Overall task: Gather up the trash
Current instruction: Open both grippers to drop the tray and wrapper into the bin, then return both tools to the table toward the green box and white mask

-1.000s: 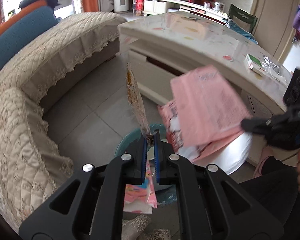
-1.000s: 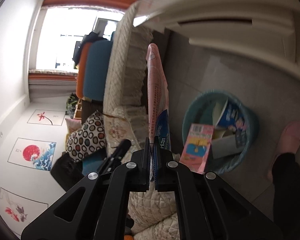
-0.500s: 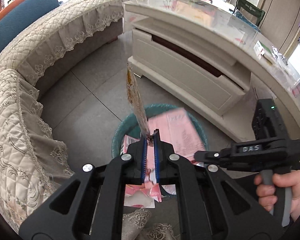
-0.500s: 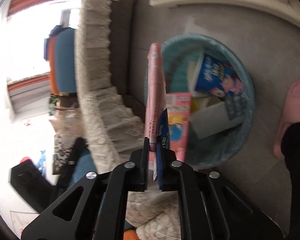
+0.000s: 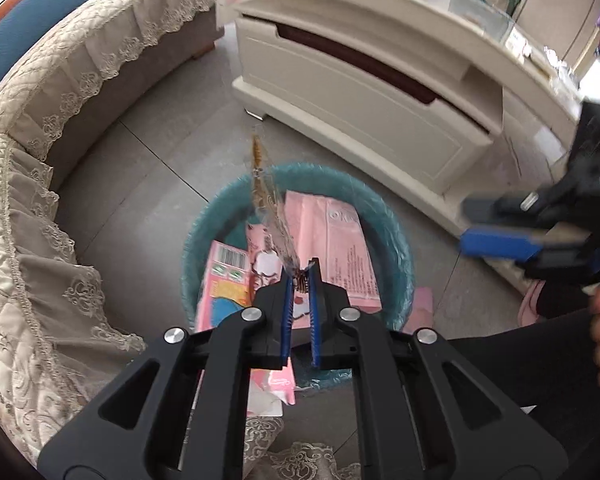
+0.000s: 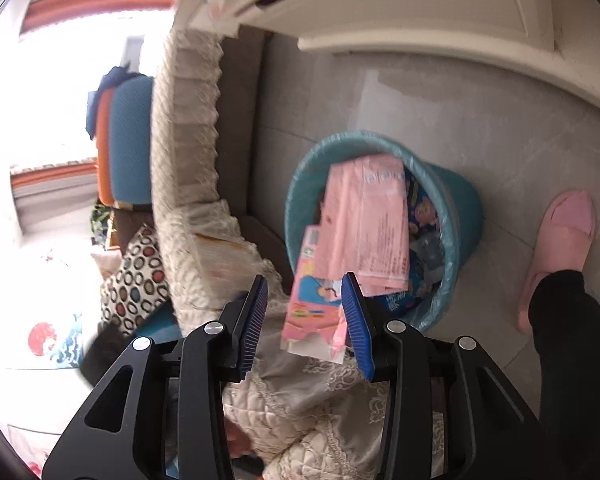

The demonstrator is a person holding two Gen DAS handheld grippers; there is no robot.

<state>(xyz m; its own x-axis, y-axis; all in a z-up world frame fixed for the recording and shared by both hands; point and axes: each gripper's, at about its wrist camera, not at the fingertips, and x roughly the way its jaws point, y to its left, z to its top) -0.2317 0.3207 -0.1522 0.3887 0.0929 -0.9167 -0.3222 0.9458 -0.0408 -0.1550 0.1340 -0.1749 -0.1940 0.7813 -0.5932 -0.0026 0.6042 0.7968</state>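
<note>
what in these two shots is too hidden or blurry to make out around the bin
- Bin bottom: both views, covered by the pink packet and pink carton.
- Print on the thin wrapper held by the left gripper: left wrist view, seen edge-on.
- Right gripper, jaws just opened with nothing pinched: motion-blurred in the left wrist view.
- Blue printed trash: right wrist view, mostly under the pink packet.

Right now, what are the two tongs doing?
Left tongs: just opening slightly, tips still pinching the clear snack wrapper.
Right tongs: just opened, holding nothing; the pink packet lies in the bin.
</note>
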